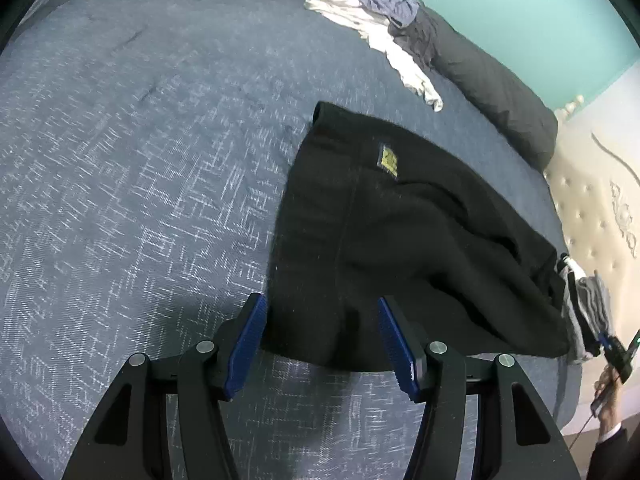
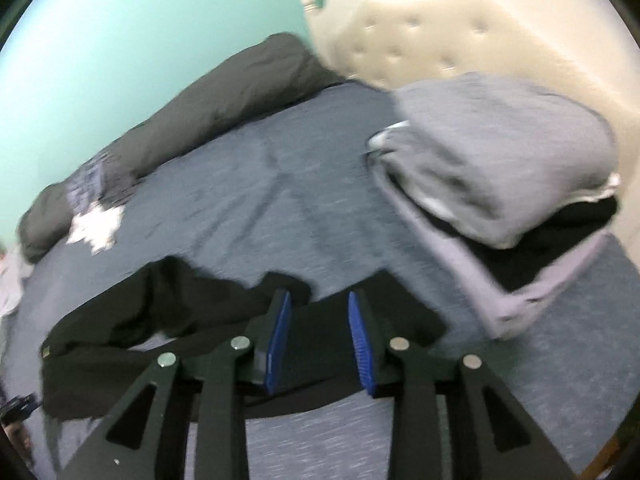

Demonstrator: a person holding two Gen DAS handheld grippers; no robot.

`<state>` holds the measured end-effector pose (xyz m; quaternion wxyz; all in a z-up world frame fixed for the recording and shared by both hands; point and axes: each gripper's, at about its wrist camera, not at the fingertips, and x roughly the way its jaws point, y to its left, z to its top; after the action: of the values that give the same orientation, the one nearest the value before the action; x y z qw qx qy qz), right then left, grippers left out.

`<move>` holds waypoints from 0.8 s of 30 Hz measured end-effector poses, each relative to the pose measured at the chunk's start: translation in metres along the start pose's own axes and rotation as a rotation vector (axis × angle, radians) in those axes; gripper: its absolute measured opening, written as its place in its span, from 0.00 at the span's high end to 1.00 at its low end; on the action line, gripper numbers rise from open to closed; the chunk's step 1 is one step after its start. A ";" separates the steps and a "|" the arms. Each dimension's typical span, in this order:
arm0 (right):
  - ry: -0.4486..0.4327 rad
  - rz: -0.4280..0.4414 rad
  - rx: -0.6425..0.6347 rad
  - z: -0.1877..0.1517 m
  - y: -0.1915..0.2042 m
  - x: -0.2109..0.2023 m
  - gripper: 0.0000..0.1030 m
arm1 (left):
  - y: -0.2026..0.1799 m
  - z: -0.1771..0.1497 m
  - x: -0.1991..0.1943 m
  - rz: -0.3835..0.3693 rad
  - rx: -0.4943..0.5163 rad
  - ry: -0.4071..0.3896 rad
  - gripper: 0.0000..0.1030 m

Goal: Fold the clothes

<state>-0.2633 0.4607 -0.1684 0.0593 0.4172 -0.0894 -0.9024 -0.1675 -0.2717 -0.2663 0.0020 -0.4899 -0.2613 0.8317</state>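
Note:
A black garment (image 1: 400, 248) with a small yellow label lies spread on the blue bedspread (image 1: 140, 160). My left gripper (image 1: 320, 308) is open just above its near edge, blue pads on either side of the cloth, nothing held. In the right wrist view the same black garment (image 2: 168, 320) lies rumpled across the bed. My right gripper (image 2: 319, 300) is open over its near end and holds nothing. The right wrist view is blurred.
A stack of folded grey and black clothes (image 2: 500, 184) sits at the right by the cream tufted headboard (image 2: 440, 32). A heap of white and purple clothes (image 1: 380, 20) lies far back beside a dark rolled blanket (image 1: 492, 80). A teal wall (image 2: 120, 40) lies behind.

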 end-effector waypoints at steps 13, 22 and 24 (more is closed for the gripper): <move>0.123 0.293 -0.259 -0.031 0.157 0.038 0.51 | -0.003 -0.002 0.009 -0.015 0.050 0.008 0.90; 0.221 0.412 -0.606 -0.088 0.288 0.087 0.45 | -0.018 0.003 -0.007 -0.074 0.120 -0.005 0.96; 0.242 0.418 -0.657 -0.099 0.311 0.099 0.42 | -0.018 0.006 -0.012 -0.086 0.125 -0.012 0.96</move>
<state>-0.2417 0.1278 -0.2393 0.3818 0.4521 0.1282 -0.7959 -0.1704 -0.2617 -0.2465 0.0669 -0.4722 -0.2296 0.8484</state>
